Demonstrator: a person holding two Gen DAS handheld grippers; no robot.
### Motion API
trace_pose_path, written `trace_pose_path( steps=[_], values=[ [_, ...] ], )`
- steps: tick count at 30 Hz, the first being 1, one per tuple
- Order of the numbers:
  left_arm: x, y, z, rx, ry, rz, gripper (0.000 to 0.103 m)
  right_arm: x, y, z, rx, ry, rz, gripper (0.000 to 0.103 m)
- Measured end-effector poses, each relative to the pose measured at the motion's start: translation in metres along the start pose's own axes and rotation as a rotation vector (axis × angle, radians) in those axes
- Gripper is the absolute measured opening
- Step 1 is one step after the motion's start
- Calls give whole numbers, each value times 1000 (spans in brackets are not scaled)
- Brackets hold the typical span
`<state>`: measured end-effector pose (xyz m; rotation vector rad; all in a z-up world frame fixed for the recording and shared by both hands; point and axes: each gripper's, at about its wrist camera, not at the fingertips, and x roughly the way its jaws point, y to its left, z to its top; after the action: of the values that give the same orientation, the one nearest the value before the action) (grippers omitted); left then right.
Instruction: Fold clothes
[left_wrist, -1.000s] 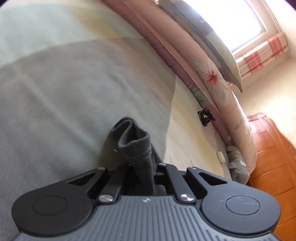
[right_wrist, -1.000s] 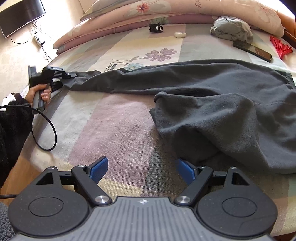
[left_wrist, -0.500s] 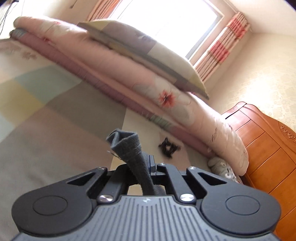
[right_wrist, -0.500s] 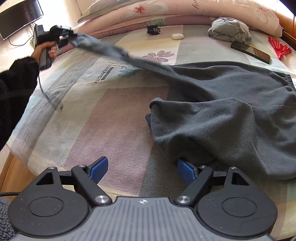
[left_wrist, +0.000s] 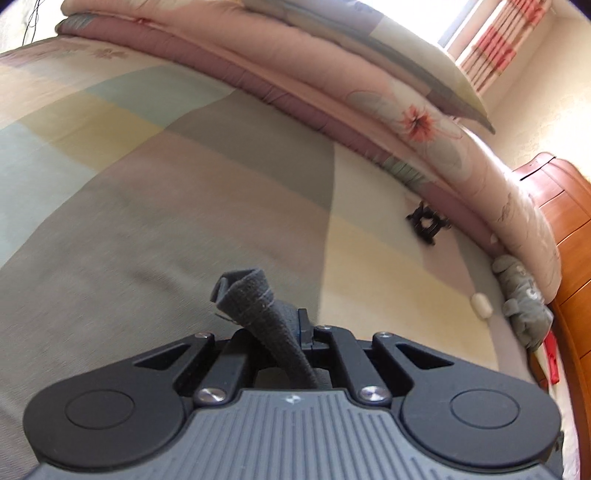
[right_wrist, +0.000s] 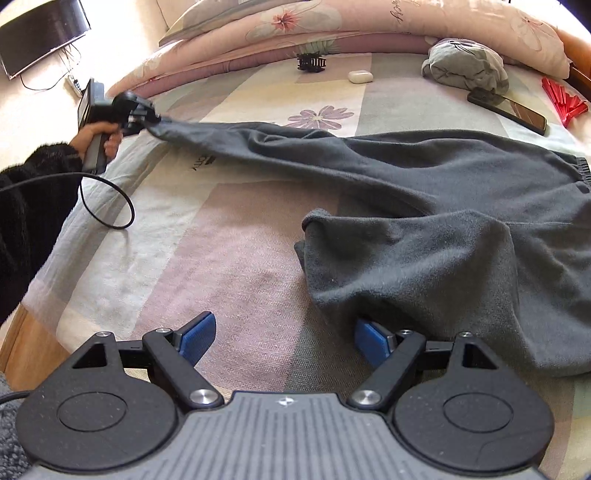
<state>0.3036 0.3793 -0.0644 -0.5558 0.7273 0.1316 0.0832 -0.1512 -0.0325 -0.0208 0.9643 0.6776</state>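
A: Where is the garment found?

B: Dark grey trousers (right_wrist: 424, 206) are spread across the patchwork bed cover (right_wrist: 236, 258). The waistband lies toward the bed's right edge, one leg is stretched out toward the left edge, and the other leg is bunched in a heap near the front edge.

A: How is the left gripper seen?

B: The left gripper (right_wrist: 146, 116) is clamped on the cuff of the stretched leg, near the left edge of the bed. In its own camera, the cuff (left_wrist: 251, 295) is pinched between the closed jaws and sticks up past them as a folded tab. The tool is held by a hand (right_wrist: 98, 134) with a dark fuzzy sleeve (right_wrist: 33, 184), and a black cable (right_wrist: 107, 203) is looped over the cover below it.

A: And the right gripper?

B: The right gripper (right_wrist: 284, 338) is spread wide, nothing being held between its blue pads (right_wrist: 195, 332). It is low at the front edge of the bed, with the right pad just beside the hem of the bunched leg; whether cloth is touched cannot be told.

A: What else is carried by the bed?

B: Along the far edge, a folded floral quilt (right_wrist: 369, 26) and a pillow (left_wrist: 369, 40) are stacked. In front of them a black hair clip (right_wrist: 311, 62), a white earbud case (right_wrist: 360, 76) and a balled grey cloth (right_wrist: 465, 66) are laid. A phone (right_wrist: 506, 109) is set just beside that cloth, and a red folding fan (right_wrist: 563, 101) lies at the far right corner. A wooden headboard (left_wrist: 569, 236) is seen in the left camera.
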Motion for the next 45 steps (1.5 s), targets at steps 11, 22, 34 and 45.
trace_pose_path(
  steps=[11, 22, 34, 45],
  values=[
    [-36, 9, 4, 152, 33, 280, 18, -1, 8, 4, -10, -14, 12, 85],
    [-43, -47, -14, 331, 72, 218, 43, -1, 15, 12, -26, -14, 42, 85],
    [5, -141, -105, 574, 117, 80, 79, 5, -9, 75, -114, -39, 153, 85],
    [15, -157, -134, 632, 87, 38, 94, 74, -80, 180, -177, 95, 240, 92]
  ],
)
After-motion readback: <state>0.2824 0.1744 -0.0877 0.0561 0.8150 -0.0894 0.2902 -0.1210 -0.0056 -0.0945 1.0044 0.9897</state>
